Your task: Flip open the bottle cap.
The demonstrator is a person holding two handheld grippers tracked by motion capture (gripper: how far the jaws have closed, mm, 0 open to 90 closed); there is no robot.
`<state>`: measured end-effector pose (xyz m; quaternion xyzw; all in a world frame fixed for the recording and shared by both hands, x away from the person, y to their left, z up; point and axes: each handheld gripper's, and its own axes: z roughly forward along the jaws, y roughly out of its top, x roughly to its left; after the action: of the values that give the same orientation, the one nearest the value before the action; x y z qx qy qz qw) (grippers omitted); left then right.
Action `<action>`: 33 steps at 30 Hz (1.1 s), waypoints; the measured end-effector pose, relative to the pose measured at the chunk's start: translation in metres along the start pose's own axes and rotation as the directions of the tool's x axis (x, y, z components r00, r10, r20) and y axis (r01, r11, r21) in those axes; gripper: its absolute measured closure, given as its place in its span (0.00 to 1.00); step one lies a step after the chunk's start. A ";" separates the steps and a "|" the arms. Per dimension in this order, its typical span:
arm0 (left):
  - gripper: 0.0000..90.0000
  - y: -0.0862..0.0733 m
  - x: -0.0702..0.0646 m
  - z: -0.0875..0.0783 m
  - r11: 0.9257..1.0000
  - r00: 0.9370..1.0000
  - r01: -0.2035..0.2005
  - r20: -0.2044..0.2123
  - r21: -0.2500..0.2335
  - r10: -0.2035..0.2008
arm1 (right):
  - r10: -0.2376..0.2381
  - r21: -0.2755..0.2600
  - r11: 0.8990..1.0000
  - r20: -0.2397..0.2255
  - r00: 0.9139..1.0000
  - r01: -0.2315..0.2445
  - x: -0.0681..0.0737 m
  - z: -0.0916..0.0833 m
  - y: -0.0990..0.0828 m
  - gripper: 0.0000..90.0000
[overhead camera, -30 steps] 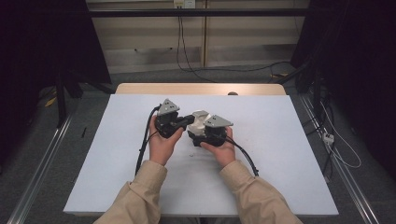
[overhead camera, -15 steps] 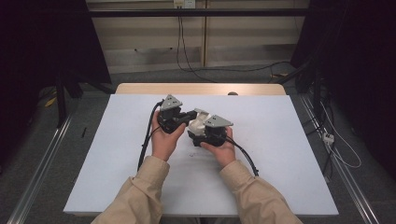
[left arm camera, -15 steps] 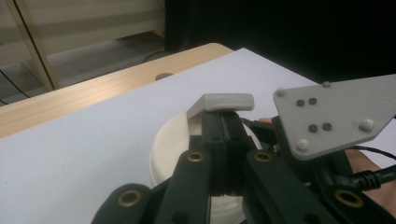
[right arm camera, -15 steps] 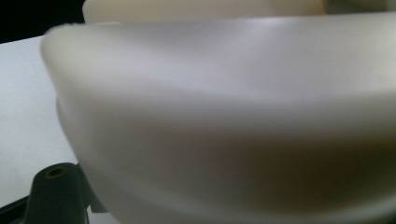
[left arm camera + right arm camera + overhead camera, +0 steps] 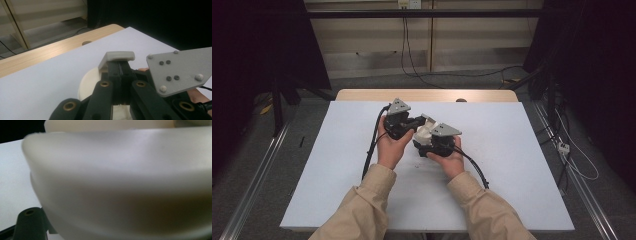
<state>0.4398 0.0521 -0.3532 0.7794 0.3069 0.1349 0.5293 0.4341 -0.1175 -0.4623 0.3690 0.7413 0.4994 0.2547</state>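
Observation:
Near the middle of the white table (image 5: 522,160), a cream-white rounded part (image 5: 424,133) sits between my two grippers. My left gripper (image 5: 418,122) points right, its jaws pressed together on a pale grey tab (image 5: 119,55) that rises from the cream part (image 5: 88,82). Seen along the left gripper (image 5: 120,66), the two black jaws meet just under that tab. My right gripper (image 5: 426,141) comes from the right and closes on the same part. In the right gripper view the cream part (image 5: 120,182) is very near and blurred, and it hides the jaws.
The right gripper's grey three-cornered plate (image 5: 180,70) stands close beside the left jaws. A wooden strip (image 5: 427,95) with a small hole (image 5: 86,43) borders the table's far edge. Black cables (image 5: 371,150) trail over the table toward the person. Floor rails flank both sides.
The left gripper has shifted slightly away from the person and to the right. The right gripper and the cream part have stayed about where they were.

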 end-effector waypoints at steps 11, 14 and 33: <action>1.00 0.006 0.001 0.003 1.000 1.000 -0.007 0.000 -0.002 0.007 | -0.001 0.000 1.000 0.001 1.000 0.001 0.000 0.000 0.000 0.21; 1.00 0.007 0.000 0.004 1.000 1.000 -0.007 0.001 -0.001 0.007 | -0.001 -0.001 1.000 -0.001 1.000 0.001 0.000 0.000 0.000 0.21; 1.00 0.014 0.000 0.010 1.000 1.000 -0.013 -0.006 0.002 0.013 | -0.001 0.000 1.000 0.000 1.000 0.001 0.000 0.000 0.000 0.21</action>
<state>0.4502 0.0411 -0.3451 0.7815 0.3036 0.1403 0.5268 0.4342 -0.1176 -0.4623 0.3687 0.7414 0.4994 0.2548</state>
